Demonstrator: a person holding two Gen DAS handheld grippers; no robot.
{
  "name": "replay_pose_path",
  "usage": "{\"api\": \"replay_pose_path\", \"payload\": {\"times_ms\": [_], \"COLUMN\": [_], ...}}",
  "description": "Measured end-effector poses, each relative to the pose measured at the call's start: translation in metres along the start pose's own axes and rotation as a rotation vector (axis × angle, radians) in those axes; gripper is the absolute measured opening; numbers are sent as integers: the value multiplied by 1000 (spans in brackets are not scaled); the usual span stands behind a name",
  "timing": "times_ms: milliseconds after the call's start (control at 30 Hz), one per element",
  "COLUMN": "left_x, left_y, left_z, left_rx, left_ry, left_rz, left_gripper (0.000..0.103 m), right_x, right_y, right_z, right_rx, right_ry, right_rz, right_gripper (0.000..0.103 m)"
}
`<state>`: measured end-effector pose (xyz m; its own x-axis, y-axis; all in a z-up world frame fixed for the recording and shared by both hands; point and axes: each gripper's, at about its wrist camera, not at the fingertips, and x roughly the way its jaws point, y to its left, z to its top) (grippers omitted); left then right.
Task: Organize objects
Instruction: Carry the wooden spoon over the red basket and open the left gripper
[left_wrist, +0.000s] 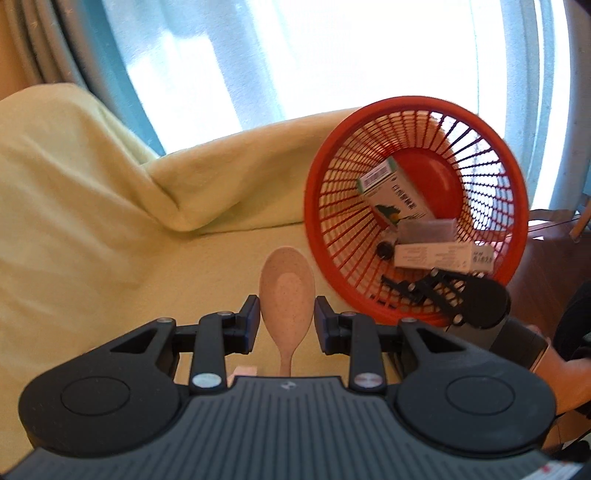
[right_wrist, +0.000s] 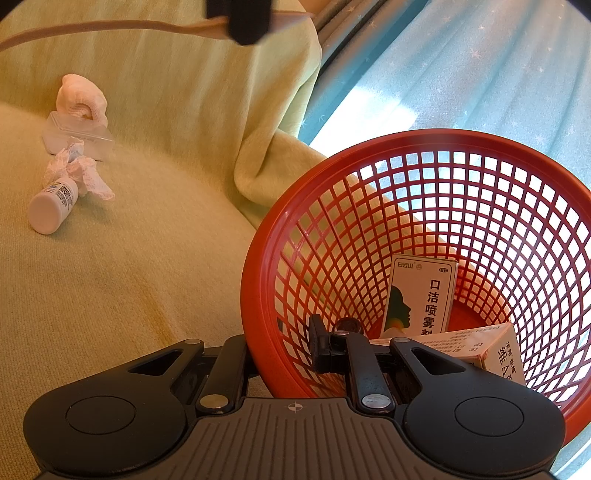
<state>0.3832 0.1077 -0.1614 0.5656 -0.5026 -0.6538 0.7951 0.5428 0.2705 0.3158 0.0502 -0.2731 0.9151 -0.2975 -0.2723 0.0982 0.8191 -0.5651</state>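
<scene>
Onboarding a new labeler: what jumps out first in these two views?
The red mesh basket dominates: tipped on its side on the yellow-green blanket, medicine boxes inside, with the right gripper clamped on its rim. In the left wrist view, a beige spoon sits between the left gripper's fingers, bowl pointing away. Farther left on the blanket lie a small white bottle and gauze rolls.

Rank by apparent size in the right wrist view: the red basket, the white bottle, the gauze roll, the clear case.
1. red basket, by far the largest, though nearest the camera.
2. clear case
3. white bottle and gauze roll: too alike to rank.
</scene>
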Motion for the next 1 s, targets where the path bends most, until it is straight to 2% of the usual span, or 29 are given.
{"api": "replay_pose_path", "payload": {"times_ms": [200, 333, 367, 400, 533, 767, 1000], "left_x": [13, 25, 29, 31, 32, 7, -15], "left_y": [-21, -35, -38, -39, -31, 21, 70], "left_z": [35, 56, 60, 62, 61, 20, -45], "left_rx": [22, 19, 19, 17, -29, -154, -298], "left_ry": [-65, -149, -161, -168, -172, -114, -28], "left_rz": [-75, -146, -146, -139, -138, -20, 122], "left_gripper": [26, 29, 41, 47, 47, 47, 51], "right_x": [0, 0, 0, 0, 0, -1, -1], "right_y": [0, -1, -1, -1, -2, -2, -3], "right_z": [0, -1, -1, -1, -1, -2, -2], "right_rx": [1, 1, 0, 1, 5, 9, 7], "right_ry": [0, 0, 0, 0, -1, -2, -1], "right_rz": [0, 1, 1, 1, 2, 3, 3], "right_gripper": [12, 12, 12, 11, 12, 12, 12]}}
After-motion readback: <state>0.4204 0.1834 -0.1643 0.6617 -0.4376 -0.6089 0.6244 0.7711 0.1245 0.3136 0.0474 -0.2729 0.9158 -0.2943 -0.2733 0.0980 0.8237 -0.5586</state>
